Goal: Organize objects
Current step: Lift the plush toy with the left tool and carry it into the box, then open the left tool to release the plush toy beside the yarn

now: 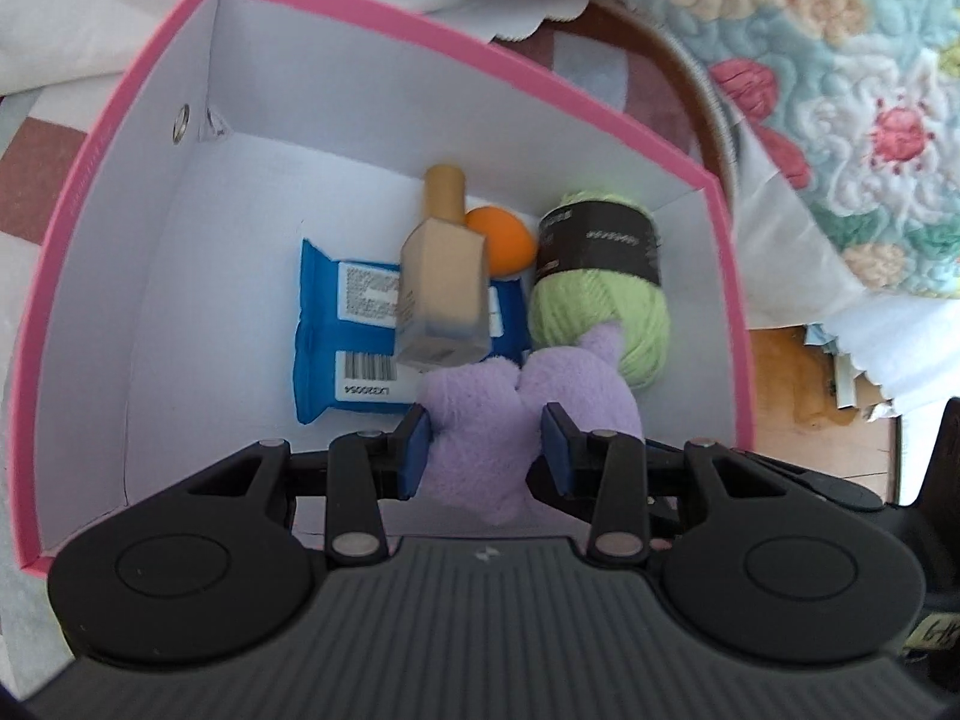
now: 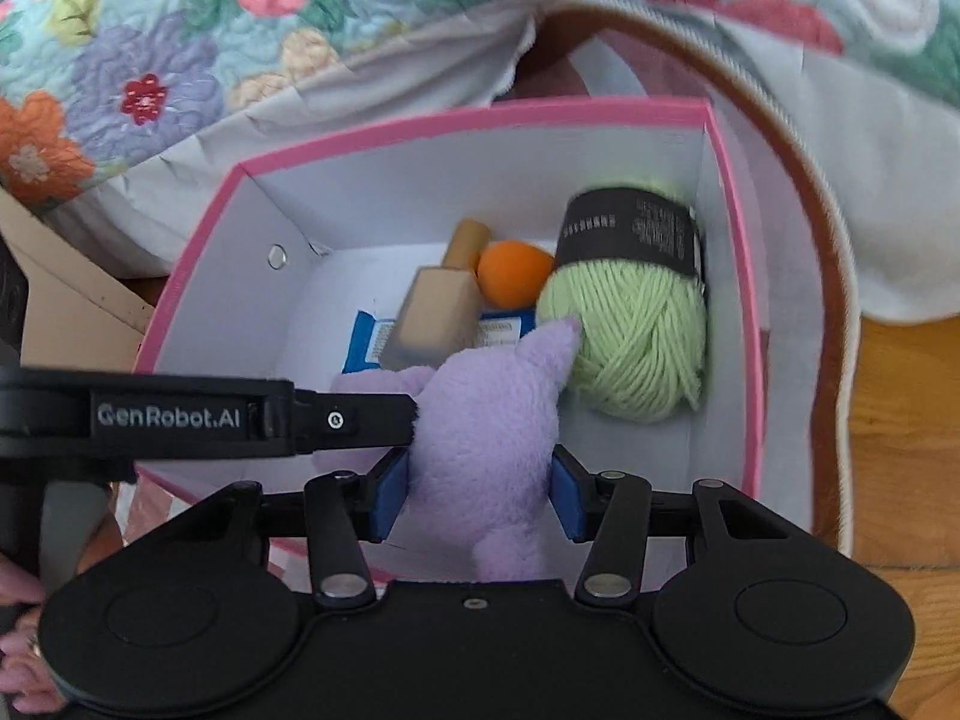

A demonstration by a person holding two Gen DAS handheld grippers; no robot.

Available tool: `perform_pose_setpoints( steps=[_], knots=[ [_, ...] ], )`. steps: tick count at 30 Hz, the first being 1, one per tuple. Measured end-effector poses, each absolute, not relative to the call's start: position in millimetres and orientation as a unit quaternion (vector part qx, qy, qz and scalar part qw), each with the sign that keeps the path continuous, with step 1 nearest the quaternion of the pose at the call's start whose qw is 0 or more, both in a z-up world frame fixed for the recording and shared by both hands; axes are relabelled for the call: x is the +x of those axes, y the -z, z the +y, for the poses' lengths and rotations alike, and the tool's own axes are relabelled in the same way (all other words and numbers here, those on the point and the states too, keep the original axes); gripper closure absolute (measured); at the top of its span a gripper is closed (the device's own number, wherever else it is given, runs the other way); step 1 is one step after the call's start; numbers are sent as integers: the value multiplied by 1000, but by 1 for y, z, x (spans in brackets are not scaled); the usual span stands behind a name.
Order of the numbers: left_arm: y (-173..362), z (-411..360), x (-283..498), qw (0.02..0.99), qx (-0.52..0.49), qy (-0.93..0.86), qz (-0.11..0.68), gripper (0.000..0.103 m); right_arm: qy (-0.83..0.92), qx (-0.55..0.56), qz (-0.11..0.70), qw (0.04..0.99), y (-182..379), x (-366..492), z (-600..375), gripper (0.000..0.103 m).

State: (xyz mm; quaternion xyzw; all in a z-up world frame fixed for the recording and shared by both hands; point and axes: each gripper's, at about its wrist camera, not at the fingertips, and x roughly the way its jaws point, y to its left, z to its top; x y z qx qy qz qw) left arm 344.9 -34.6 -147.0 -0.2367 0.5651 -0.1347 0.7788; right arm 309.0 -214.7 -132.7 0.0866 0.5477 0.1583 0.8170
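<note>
Left wrist view shows the purple plush toy (image 1: 480, 420) sitting between the blue pads of the left gripper (image 1: 486, 450), whose fingers press its sides. From the right wrist view the right gripper (image 2: 480, 492) also brackets the toy, pads touching its flanks, so both seem to hold it together, probably to steady the floppy body while lowering it into the pink box (image 1: 120, 120). Just ahead of the fingers lies a beige bottle (image 1: 441, 282) propped on a blue wipes packet (image 1: 342, 324), with an orange sponge (image 1: 501, 240) beyond. Ahead and right rests a green yarn ball (image 1: 600, 294), its side touched by the toy's ear. A floral quilt (image 2: 150, 60) drapes behind.
</note>
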Motion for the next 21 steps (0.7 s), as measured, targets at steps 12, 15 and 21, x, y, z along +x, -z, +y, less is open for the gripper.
perform_pose_setpoints(
  steps=[12, 15, 21],
  knots=[
    [161, -32, 352, 773, -223, 125, 581, 63, -149, 37, 573, 805, 141, 316, -203, 49],
    [158, -30, 349, 783, -205, 125, 574, 63, -176, 60, 565, 804, 140, 315, -207, 48],
    [168, -25, 350, 779, -212, 124, 577, 65, -166, 79, 570, 801, 153, 321, -208, 61]
  ],
)
